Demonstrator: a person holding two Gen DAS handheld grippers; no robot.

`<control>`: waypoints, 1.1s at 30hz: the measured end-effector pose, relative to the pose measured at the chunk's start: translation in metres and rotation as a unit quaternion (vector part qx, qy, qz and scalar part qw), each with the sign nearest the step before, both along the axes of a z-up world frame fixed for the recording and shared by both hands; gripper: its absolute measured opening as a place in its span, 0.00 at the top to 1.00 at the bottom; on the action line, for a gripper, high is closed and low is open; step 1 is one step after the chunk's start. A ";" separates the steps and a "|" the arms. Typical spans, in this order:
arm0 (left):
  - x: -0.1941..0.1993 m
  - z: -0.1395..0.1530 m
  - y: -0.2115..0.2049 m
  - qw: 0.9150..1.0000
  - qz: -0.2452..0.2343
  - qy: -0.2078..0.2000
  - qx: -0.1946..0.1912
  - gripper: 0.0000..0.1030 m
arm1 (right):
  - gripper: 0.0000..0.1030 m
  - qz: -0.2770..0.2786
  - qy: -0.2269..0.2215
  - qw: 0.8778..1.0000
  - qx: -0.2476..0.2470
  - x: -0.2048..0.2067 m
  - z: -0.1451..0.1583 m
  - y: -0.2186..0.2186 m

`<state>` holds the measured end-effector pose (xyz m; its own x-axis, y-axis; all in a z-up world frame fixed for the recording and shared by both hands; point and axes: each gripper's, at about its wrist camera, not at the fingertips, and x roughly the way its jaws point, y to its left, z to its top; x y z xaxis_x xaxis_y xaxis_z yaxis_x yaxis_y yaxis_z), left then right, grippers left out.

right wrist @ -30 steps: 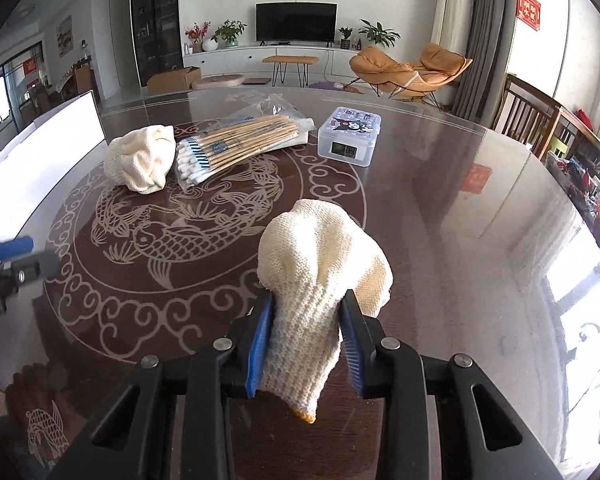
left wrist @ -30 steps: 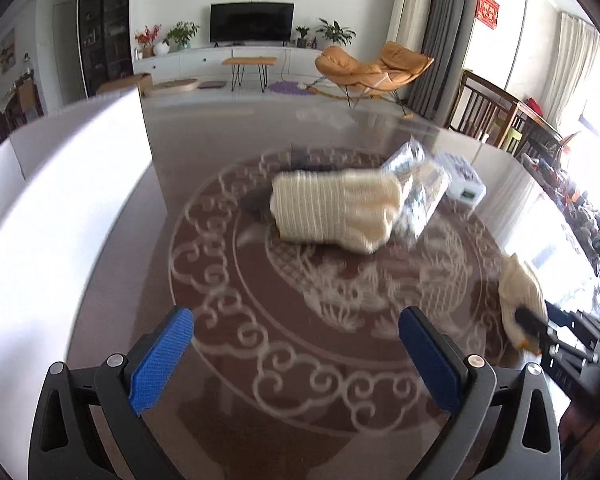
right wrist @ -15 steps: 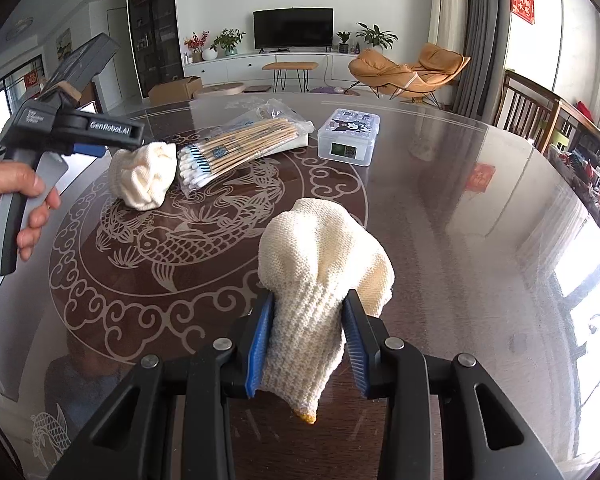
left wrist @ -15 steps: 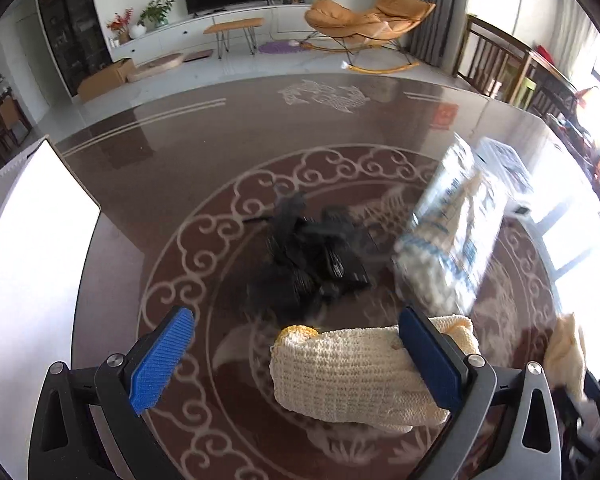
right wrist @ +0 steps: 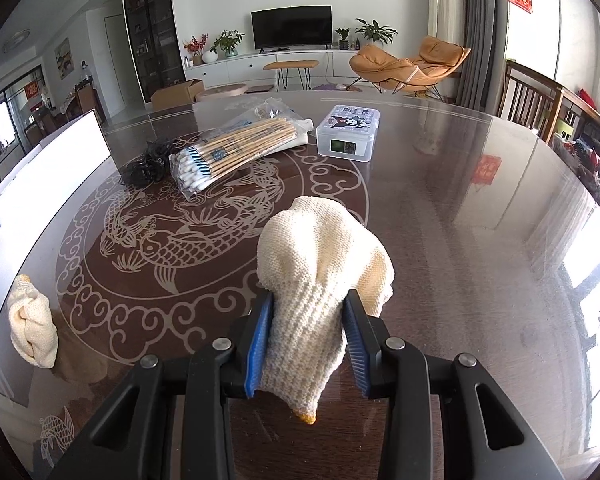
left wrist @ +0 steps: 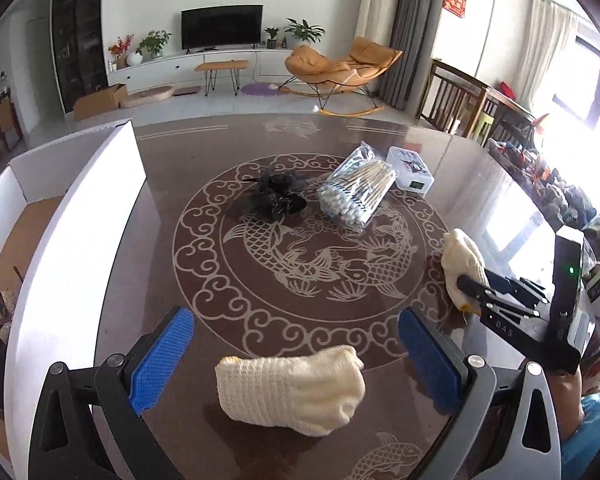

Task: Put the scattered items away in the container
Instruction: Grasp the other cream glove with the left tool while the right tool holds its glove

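A: What is the right gripper (right wrist: 306, 330) doing?

B: Its 2 blue pads sit against the sides of a cream knit glove (right wrist: 320, 276), with the cuff hanging below them. The jaws are narrow and clamped on that glove.

A: And the left gripper (left wrist: 296, 356)?

B: Spread wide, holding nothing. A second knit glove (left wrist: 290, 390) lies on the table (left wrist: 440, 148) between its pads (left wrist: 162, 354), touching neither.

A: Where is the container?

B: The white box (left wrist: 80, 240) stands to the left of the left gripper, its near wall beside the left pad, with a brown floor inside.

A: What else is scattered?

B: Ahead of the left gripper, near the table's middle, lies a black crumpled bundle (left wrist: 278, 196); I cannot tell what it is. Just right of it is a clear bag of cotton swabs (left wrist: 358, 194), and beyond that a small clear plastic box (left wrist: 410, 170) with a cartoon lid. All 3 are well ahead of both grippers.

A: Anyone visible?

B: Part of an arm in a blue sleeve (left wrist: 588, 432) shows at the far right.
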<state>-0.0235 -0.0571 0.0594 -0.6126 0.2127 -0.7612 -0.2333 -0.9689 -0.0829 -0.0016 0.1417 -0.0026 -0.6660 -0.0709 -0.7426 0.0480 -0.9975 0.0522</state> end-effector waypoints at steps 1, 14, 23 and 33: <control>0.005 -0.003 0.003 1.000 -0.018 0.004 -0.012 0.00 | 0.63 0.000 0.000 1.000 -0.001 0.000 0.000 0.000; 0.003 -0.066 0.037 0.980 -0.138 0.016 -0.142 0.00 | 0.63 0.000 0.000 1.000 0.006 0.000 0.000 -0.002; -0.023 -0.074 0.012 0.997 0.008 -0.042 -0.065 0.31 | 0.63 0.001 0.001 1.000 -0.002 -0.001 0.000 0.001; -0.025 -0.068 0.062 0.997 0.060 -0.045 -0.032 0.22 | 0.60 0.186 -0.021 0.977 -0.107 0.016 0.001 -0.027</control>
